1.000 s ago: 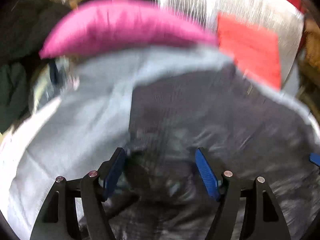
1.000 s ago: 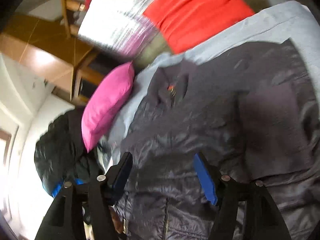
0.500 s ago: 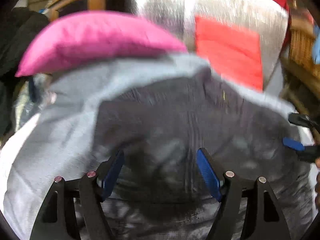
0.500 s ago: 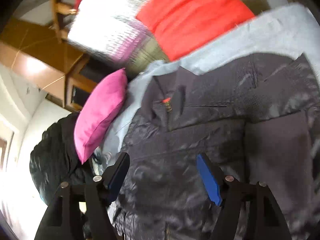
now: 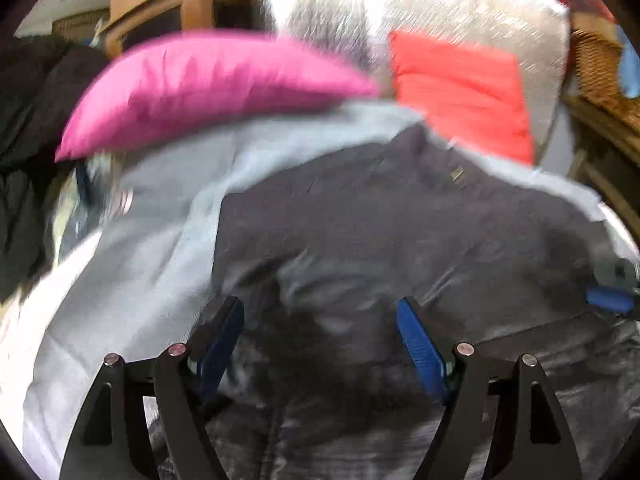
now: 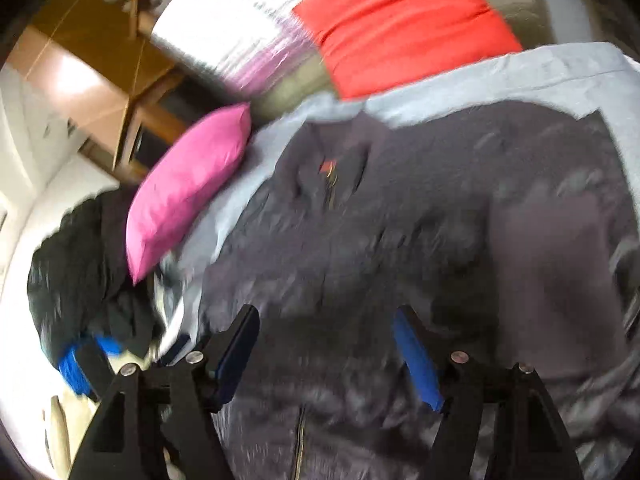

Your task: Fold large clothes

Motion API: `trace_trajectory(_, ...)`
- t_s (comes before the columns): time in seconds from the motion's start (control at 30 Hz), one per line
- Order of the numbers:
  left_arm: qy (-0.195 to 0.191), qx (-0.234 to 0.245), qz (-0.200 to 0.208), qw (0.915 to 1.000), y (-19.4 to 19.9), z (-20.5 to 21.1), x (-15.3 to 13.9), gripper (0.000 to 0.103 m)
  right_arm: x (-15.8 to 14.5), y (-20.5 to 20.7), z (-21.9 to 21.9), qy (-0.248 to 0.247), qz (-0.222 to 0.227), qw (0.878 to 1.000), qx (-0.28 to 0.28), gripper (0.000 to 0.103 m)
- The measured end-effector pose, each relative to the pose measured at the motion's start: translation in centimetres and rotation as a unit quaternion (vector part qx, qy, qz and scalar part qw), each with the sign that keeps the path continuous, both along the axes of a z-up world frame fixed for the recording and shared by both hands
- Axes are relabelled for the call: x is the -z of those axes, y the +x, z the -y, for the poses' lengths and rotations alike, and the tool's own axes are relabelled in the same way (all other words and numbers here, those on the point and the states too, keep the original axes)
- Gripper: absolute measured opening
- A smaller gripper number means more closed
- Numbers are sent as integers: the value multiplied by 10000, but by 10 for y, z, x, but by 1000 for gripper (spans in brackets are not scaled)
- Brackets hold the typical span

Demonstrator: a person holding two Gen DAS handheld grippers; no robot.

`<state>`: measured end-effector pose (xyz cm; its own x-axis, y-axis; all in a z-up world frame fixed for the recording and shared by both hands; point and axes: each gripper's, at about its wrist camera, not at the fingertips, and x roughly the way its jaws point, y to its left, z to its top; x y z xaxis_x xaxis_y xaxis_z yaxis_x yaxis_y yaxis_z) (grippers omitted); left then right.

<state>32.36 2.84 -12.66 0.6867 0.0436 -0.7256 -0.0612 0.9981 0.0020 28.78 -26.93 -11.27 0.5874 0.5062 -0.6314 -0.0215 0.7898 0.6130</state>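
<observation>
Dark jacket point(image 5: 400, 232), spread flat on grey sheet point(image 5: 132, 264). Left gripper point(image 5: 320, 336) and right gripper point(image 6: 324, 340) above it, jaws open, empty. Pink pillow point(image 6: 188, 184) beside collar.

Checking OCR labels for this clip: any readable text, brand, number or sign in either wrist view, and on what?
None readable.
Dark jacket: small red tab at the collar zip, too blurred to tell if it carries text.
Pink pillow, red cushion, light blue sheet: no print visible.
</observation>
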Motion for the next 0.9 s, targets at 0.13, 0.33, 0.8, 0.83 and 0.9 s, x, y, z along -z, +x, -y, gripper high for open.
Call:
trace_trajectory(0.13,-295,-81,-193,9993,2,-12,2,80,34,3,-7,-206,-408,9989,-42,74)
trace_trajectory(0.33,-555,-443,251,9972,-13,-41,-14,80,-6,-22,-9,-428,193,9987,-189,75)
trace_trajectory(0.8,-1163,-923,146,9888,-3,-84,-20,83,-10,-13,27,-491,205,9983,234,79)
trace_trajectory(0.83,-1128,-886,90,9896,1,-81,-16,83,-5,-9,36,-375,126,9986,353,79)
trace_trajectory(0.9,-1021,-771,-191,9916,11,-72,-6,83,15,0,48,-260,-261,9981,496,79)
